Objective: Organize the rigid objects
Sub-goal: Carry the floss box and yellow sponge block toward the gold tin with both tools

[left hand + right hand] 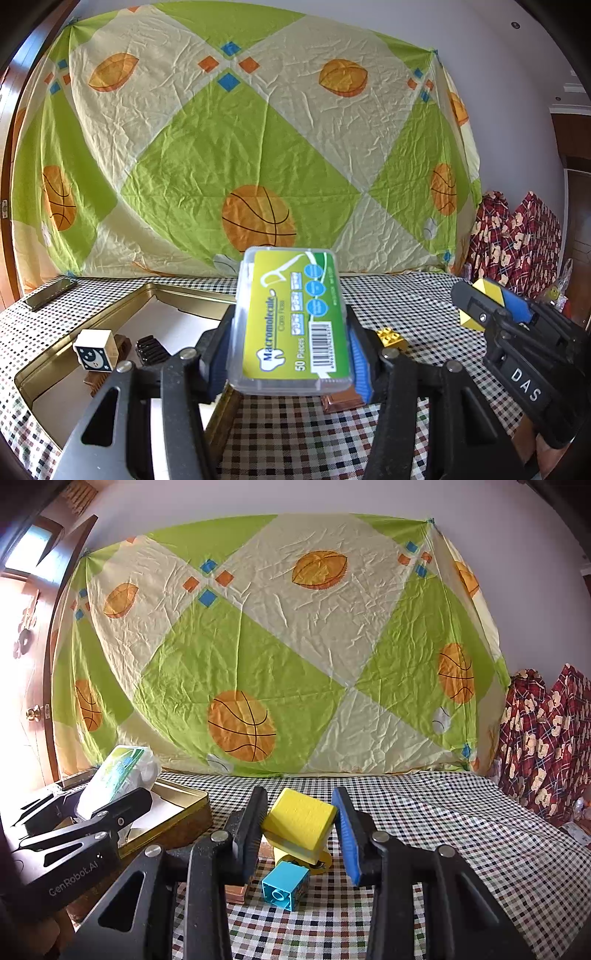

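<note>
A clear floss box point(291, 321) with a green label is pinched between the pads of the left gripper point(290, 343), held upright above the checked tablecloth point(406, 306) at the near right edge of a gold tin tray point(184, 291). Inside the tray, toward its left side, a white cube with a moon point(95, 350) and a dark ridged piece point(151, 349) are seen. A yellow block point(301, 821) is clamped, tilted, between the narrowly set fingers of the right gripper point(301, 830), lifted clear of the cloth. Below it a blue brick point(286, 884) lies on the cloth, with a copper-coloured piece point(236, 893) just to its left. A small yellow brick point(390, 336) rests on the cloth between the two grippers.
</note>
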{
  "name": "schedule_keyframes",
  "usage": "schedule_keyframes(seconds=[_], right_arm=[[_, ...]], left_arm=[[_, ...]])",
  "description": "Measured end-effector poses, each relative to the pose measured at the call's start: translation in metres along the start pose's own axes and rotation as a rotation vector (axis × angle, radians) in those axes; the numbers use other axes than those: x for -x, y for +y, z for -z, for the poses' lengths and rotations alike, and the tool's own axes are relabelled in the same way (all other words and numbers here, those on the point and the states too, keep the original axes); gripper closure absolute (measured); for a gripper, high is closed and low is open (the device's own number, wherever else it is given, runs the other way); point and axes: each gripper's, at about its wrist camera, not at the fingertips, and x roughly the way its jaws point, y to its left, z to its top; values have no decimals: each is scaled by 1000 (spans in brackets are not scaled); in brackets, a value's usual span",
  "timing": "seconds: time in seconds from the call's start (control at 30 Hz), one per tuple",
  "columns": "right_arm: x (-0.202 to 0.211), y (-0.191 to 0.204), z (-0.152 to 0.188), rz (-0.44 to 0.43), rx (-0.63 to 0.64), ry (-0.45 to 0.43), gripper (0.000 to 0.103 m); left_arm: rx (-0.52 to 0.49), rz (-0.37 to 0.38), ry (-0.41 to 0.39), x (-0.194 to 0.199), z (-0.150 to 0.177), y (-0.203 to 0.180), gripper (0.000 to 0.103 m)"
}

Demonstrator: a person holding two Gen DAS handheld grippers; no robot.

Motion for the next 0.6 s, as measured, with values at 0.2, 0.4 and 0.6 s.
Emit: schedule_keyframes(seconds=[0.2,0.4,0.6], right_arm=[[3,7,0,-12,14,-9,64],[8,19,1,-26,30,-26,64],[7,33,1,-36,33,-25,64]], left_arm=[[16,-4,-2,4,0,5,50],[30,-6,-22,15,1,16,50],[54,-1,-32,23,1,32,50]])
